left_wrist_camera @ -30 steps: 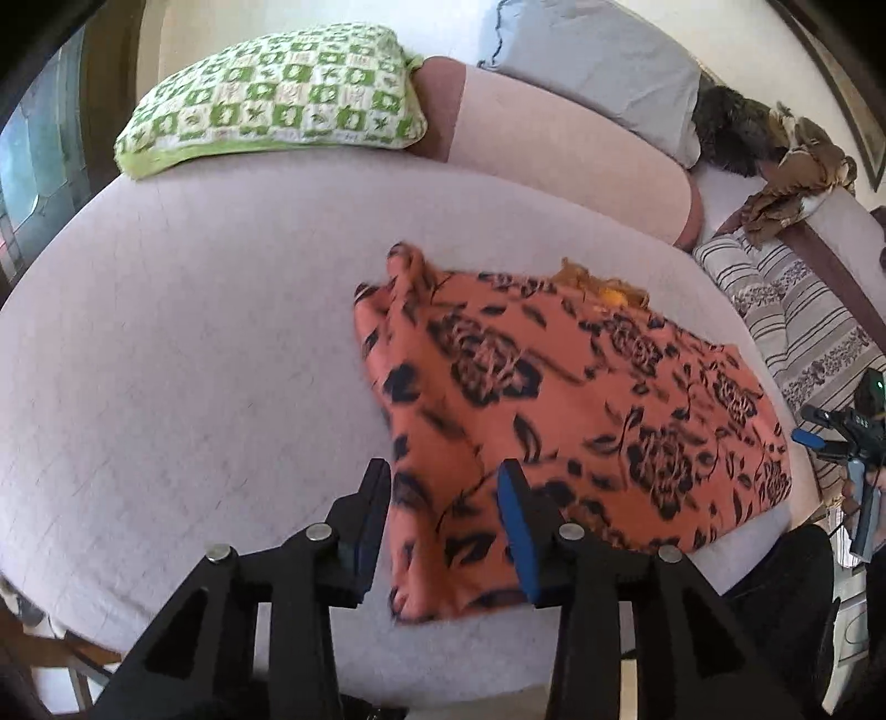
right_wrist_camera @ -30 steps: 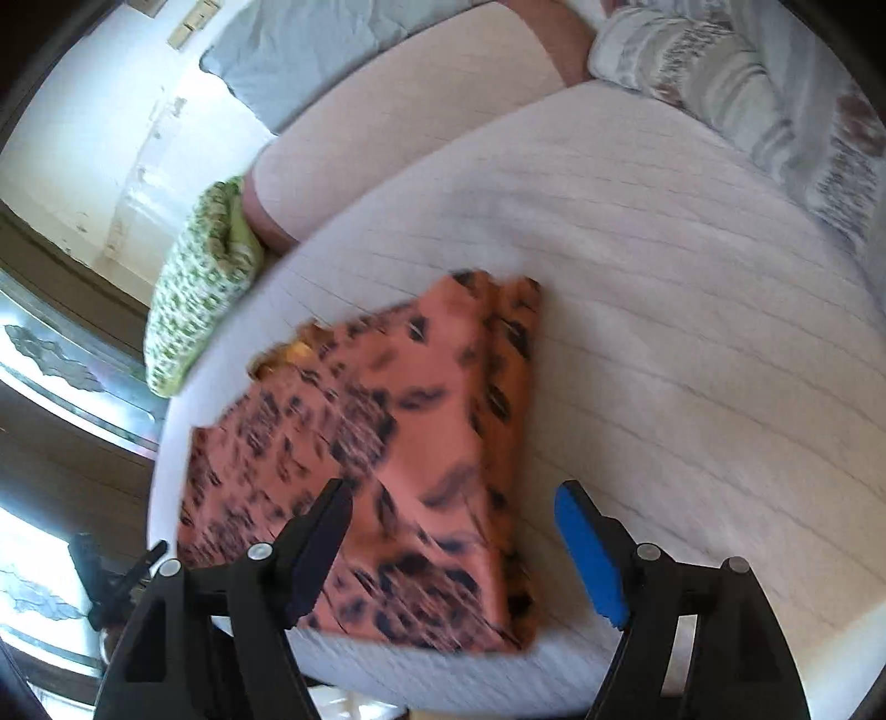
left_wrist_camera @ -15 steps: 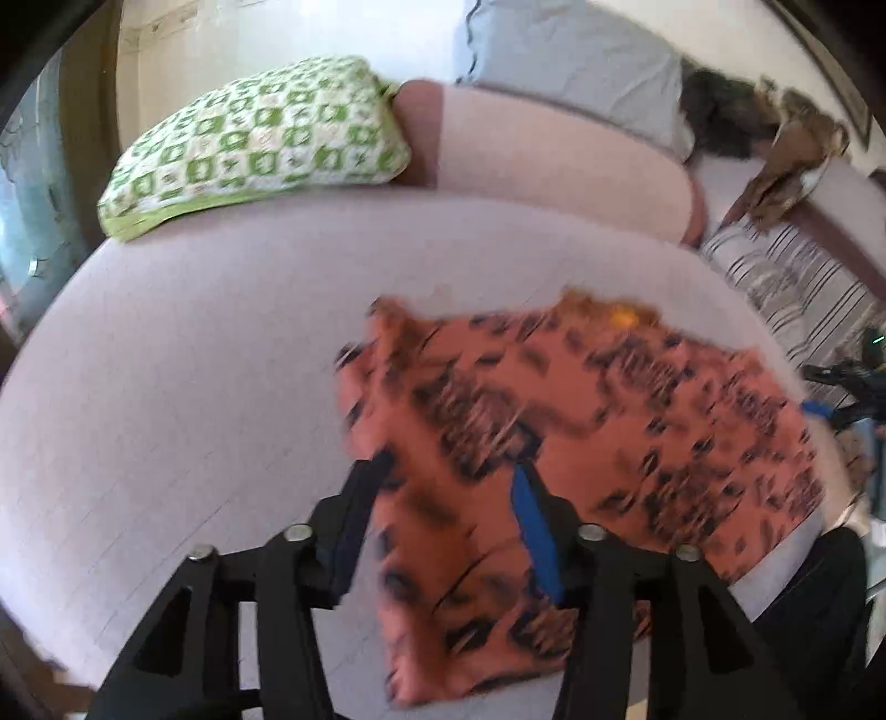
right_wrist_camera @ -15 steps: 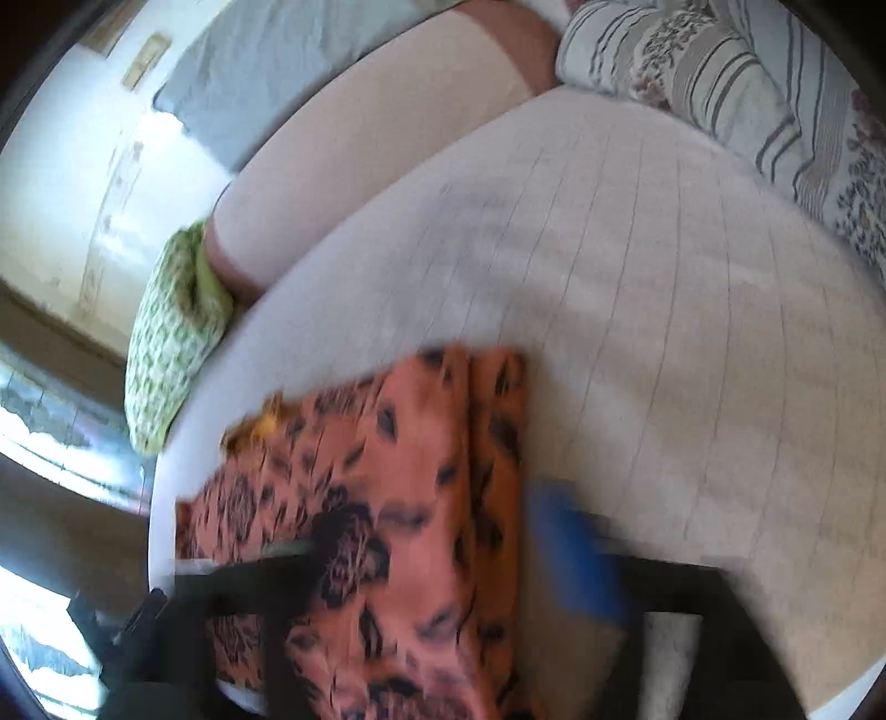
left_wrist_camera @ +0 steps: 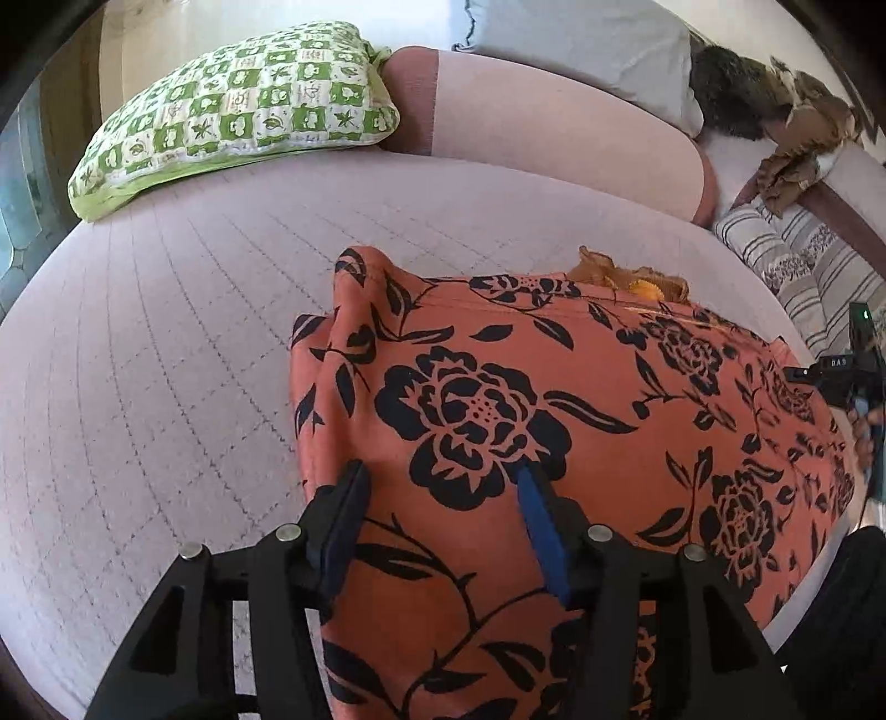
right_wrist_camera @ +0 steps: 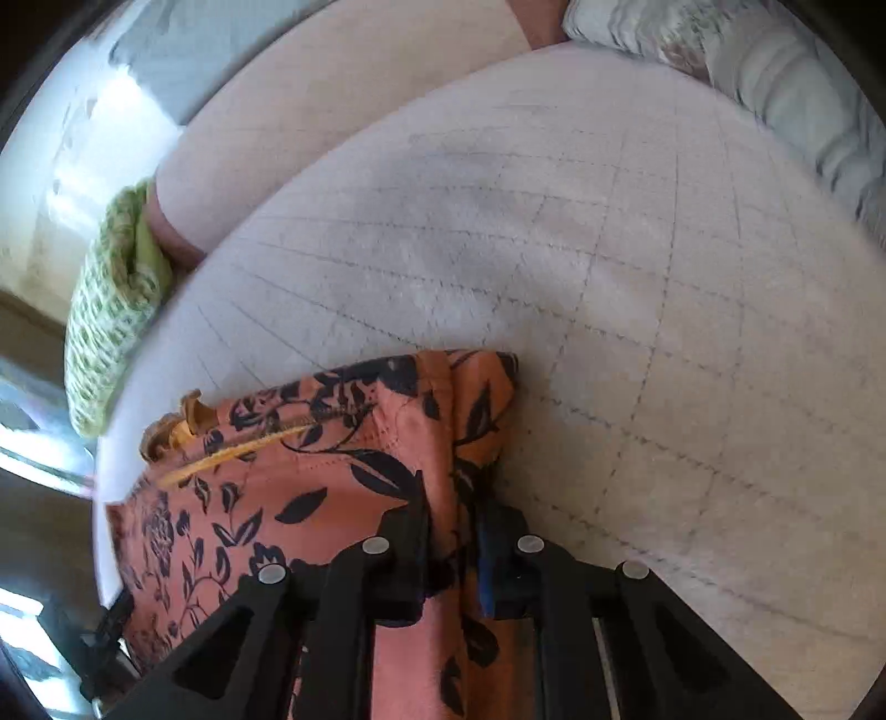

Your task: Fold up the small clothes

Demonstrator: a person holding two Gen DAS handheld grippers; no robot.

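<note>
An orange garment (left_wrist_camera: 554,387) with a black flower print lies flat on the quilted bed (left_wrist_camera: 138,387), and a mustard-yellow piece pokes out at its far edge. My left gripper (left_wrist_camera: 437,487) hovers low over the garment's left side, jaws apart, with flat cloth under the gap. In the right wrist view my right gripper (right_wrist_camera: 451,515) sits at the garment's (right_wrist_camera: 277,487) right edge. Its jaws are closing, and a raised fold of the orange cloth is pinched between them. The right gripper (left_wrist_camera: 847,376) also shows at the right rim of the left wrist view.
A green-and-white checked pillow (left_wrist_camera: 238,111) and a pink bolster (left_wrist_camera: 554,138) lie along the bed's far side, with a grey pillow (left_wrist_camera: 581,44) behind them. A striped pillow (left_wrist_camera: 803,266) and crumpled brown clothes (left_wrist_camera: 797,144) sit at the far right. Bare quilt (right_wrist_camera: 664,277) stretches right of the garment.
Both grippers came down and closer to the garment. The right jaws went from wide apart to closed on the garment's right edge fold. The left jaws widened a little.
</note>
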